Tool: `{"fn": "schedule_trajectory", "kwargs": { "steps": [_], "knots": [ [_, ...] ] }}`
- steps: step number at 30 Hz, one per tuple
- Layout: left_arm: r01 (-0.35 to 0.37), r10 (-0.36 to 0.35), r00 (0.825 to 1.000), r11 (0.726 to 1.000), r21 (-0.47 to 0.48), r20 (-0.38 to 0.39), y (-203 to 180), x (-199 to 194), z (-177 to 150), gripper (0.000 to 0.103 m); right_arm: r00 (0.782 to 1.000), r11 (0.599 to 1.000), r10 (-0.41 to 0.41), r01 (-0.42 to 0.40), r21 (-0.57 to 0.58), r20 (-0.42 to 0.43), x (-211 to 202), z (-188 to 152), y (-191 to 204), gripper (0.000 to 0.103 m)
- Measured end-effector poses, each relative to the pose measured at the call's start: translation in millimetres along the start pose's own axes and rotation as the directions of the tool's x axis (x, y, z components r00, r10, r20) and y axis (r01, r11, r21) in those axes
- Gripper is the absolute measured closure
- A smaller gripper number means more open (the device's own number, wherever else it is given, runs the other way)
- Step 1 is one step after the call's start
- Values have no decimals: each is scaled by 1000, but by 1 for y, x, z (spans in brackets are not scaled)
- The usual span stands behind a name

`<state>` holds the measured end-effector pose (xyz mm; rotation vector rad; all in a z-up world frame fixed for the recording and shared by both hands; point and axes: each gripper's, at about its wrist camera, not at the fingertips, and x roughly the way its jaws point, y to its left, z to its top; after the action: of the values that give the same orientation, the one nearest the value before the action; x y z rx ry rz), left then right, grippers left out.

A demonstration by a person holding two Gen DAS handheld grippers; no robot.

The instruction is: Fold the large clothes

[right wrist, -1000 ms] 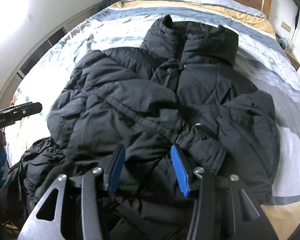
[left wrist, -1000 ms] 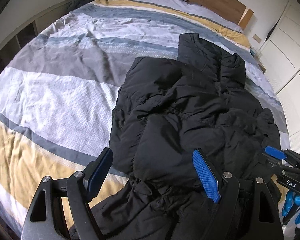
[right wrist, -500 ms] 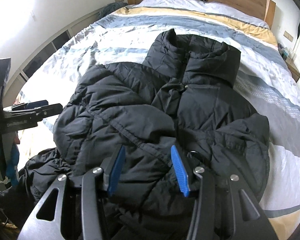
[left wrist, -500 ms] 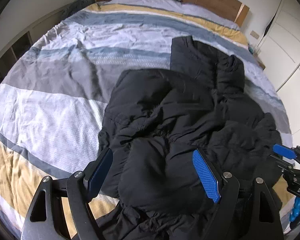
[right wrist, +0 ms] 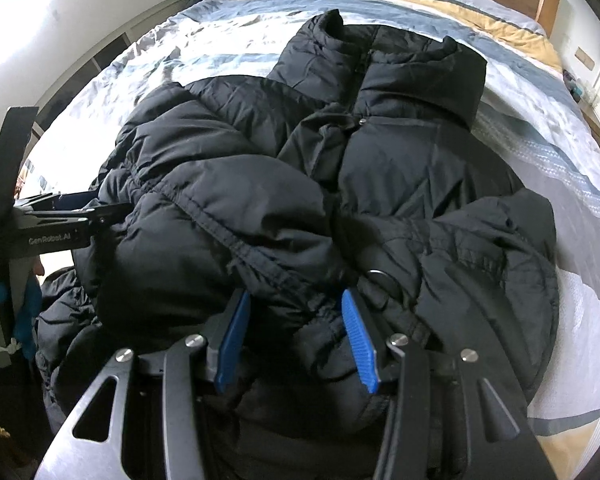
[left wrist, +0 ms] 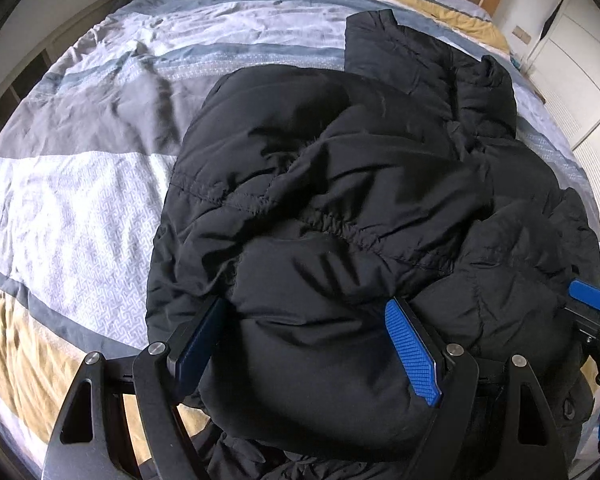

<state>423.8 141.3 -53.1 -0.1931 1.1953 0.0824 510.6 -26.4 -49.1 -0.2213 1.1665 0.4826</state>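
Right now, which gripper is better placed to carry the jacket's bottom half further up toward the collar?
Probably left. The left gripper has a thick puffy fold of the black jacket between wide-spread fingers; the right gripper straddles only a narrow bunched bit near the hem.

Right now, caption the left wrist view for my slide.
Left hand-held gripper straddling the bunched hem of a black puffer jacket on a striped bed.

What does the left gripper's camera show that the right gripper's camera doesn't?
Only the left wrist view shows the white cabinet doors beside the bed. Only the right wrist view shows the jacket's collar from the front, with its snap button, and the bright wall. Both show the black puffer jacket on the striped bedspread, bulging between each gripper's open blue fingers.
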Motion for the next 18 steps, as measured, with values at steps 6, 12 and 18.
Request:
{"fn": "schedule_trajectory", "kwargs": {
  "steps": [6, 12, 18],
  "knots": [
    [13, -13, 999, 1000, 4, -35, 2, -3, -2, 20, 1000, 1000, -1, 1, -16, -15, -4, -2, -2, 57],
    [20, -19, 997, 1000, 5, -79, 11, -14, -2, 19, 999, 999, -27, 27, -30, -28, -13, -5, -10, 57],
    [-2, 2, 997, 1000, -4, -73, 22, -30, 3, 17, 997, 997, -78, 78, 15, -26, -28, -8, -36, 57]
  ]
}}
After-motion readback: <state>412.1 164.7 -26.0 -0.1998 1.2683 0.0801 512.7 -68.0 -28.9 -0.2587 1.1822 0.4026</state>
